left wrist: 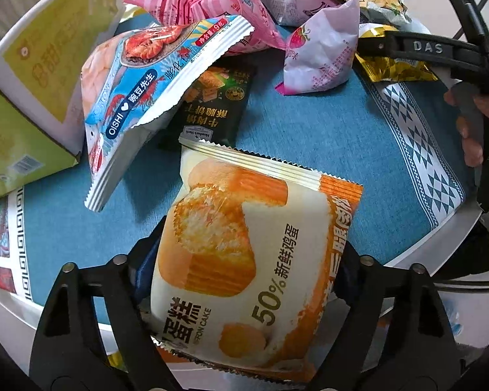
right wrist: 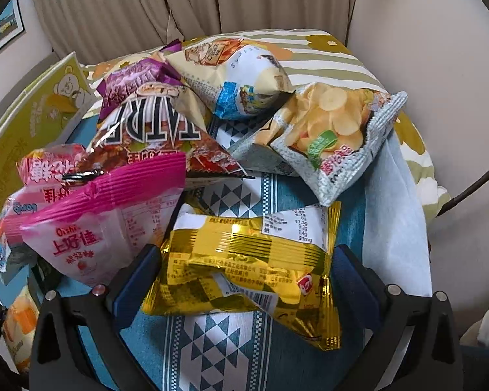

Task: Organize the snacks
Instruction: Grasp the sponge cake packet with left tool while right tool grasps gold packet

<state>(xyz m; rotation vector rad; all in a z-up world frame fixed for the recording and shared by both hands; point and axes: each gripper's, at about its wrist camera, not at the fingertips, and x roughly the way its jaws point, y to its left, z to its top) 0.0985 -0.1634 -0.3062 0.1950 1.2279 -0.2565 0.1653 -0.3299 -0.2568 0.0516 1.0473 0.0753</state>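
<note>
Blue cloth is carrying the snack pile. L gripper is clamping the cake pack just above it; R gripper is pinching the gold pack. Keep grips light, sort w/o crushing.

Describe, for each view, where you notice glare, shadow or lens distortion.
Left wrist view: the fisheye bends the table edge into a curve; a glossy sheen sits on the cake packet; the shrimp chip bag casts a soft shadow on the blue cloth. Right wrist view: bright glare on the gold foil packet; dark corners ring the picture.
</note>
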